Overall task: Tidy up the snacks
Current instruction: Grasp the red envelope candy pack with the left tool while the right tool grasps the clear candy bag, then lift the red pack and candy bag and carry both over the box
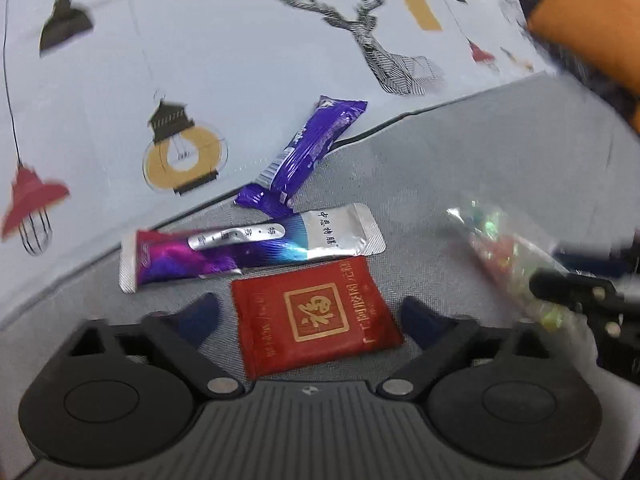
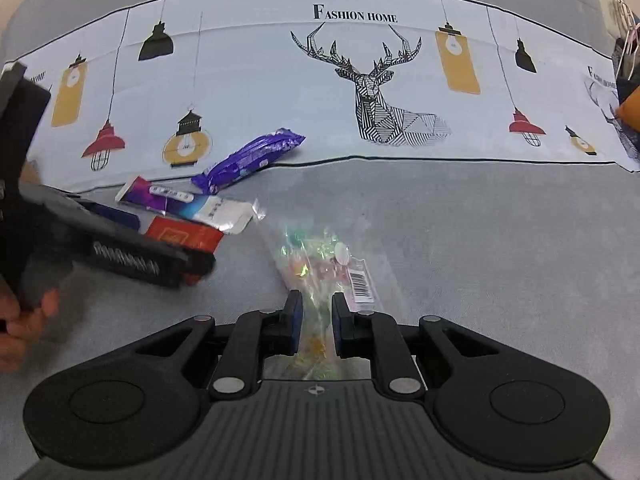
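Observation:
My left gripper (image 1: 310, 316) is open, its fingers either side of a red sachet (image 1: 316, 320) with a gold square emblem lying on the grey cloth. Beyond it lie a silver-and-purple sachet (image 1: 252, 250) and a purple wrapped bar (image 1: 308, 152). My right gripper (image 2: 314, 316) is shut on a clear iridescent candy bag (image 2: 320, 264) with a barcode sticker; the bag shows at the right of the left wrist view (image 1: 504, 248). In the right wrist view the left gripper (image 2: 120, 248) hides part of the red sachet (image 2: 180, 234); the silver sachet (image 2: 192, 202) and purple bar (image 2: 248, 158) lie behind.
A pale printed cloth (image 2: 320, 92) with lamps and a deer covers the far half of the surface; grey cloth (image 2: 480, 240) covers the near half. An orange object (image 1: 588, 24) stands at the far right edge. A hand (image 2: 24, 312) holds the left gripper.

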Tool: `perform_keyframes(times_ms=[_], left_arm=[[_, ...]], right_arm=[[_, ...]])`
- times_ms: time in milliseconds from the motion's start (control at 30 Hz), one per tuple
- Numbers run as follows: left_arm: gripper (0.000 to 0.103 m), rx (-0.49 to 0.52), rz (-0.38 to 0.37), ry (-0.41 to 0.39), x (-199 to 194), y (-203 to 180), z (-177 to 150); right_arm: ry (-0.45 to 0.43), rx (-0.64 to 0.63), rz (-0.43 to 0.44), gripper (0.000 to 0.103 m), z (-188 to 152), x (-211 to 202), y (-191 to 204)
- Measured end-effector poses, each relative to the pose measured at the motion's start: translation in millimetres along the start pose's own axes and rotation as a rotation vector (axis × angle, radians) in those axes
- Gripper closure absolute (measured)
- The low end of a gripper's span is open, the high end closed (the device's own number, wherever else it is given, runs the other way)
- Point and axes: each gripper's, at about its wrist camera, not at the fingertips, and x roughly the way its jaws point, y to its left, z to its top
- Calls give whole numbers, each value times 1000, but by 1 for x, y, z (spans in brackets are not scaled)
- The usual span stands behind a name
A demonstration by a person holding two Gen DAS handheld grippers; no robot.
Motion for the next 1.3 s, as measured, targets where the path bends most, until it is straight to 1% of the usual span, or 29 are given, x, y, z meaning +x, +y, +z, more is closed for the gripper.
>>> perform_keyframes(times_ms=[33,67,100,133,200,233,267,300,333,367,400,433,467,500,533,567,733,833,900,967,1133,1200,1300], left_arm=[[25,2,-18,-3,-3,1,0],[31,1,-33,5,-6,4,-1],[33,-3,-41,9,-9,7,-3],[35,-11,-48,11,-11,10,-5],[36,-29,-47,13,-16,15,-10],[36,-42,-42,15,-18,15,-13],[36,-62,-44,18,-22,17,-16],[36,-93,-56,23,-27,21,-19],[36,-124,-70,30,-31,23,-21],[36,-158,-84,36,-37,26,-24],[35,-177,-89,39,-42,28,-27],[35,-188,-91,41,-47,29,-29],[35,-192,-88,41,-53,29,-32],[35,-190,-80,43,-58,28,-35],[35,-186,-72,45,-63,26,-37],[35,-183,-63,43,-70,27,-40],[35,-205,-55,32,-106,31,-53],[35,-202,-42,28,-126,32,-61],[35,-202,-32,18,-144,34,-67],[35,-212,-18,-2,-165,38,-73],[35,-227,28,-63,-223,52,-85],[35,-228,50,-97,-248,60,-90],[35,-237,78,-147,-285,74,-99]], right_arm=[[1,-10,-23,48,0,3,-1],[4,-22,-44,18,0,6,-2],[14,-34,-54,7,-1,11,-4],[24,-45,-47,1,-3,15,-6],[86,-53,-12,1,-7,31,-12],[94,-35,10,0,-10,35,-17],[75,-8,36,0,-10,35,-24],[75,6,43,1,-10,36,-27],[73,16,40,8,-9,34,-28],[60,30,29,30,-8,30,-30],[50,59,51,36,-6,26,-34],[41,102,89,55,-5,22,-38],[31,126,102,66,-5,19,-40],[23,121,99,70,-5,16,-39],[10,117,101,84,-4,13,-38],[-1,125,115,93,-2,9,-37],[-40,97,145,94,0,-15,-19],[-63,114,166,94,2,-26,-10],[-72,106,167,94,3,-32,1],[-86,112,190,94,3,-40,12],[-135,129,257,94,-3,-82,55],[-153,133,294,94,-4,-103,79],[-190,102,338,94,1,-136,118]])
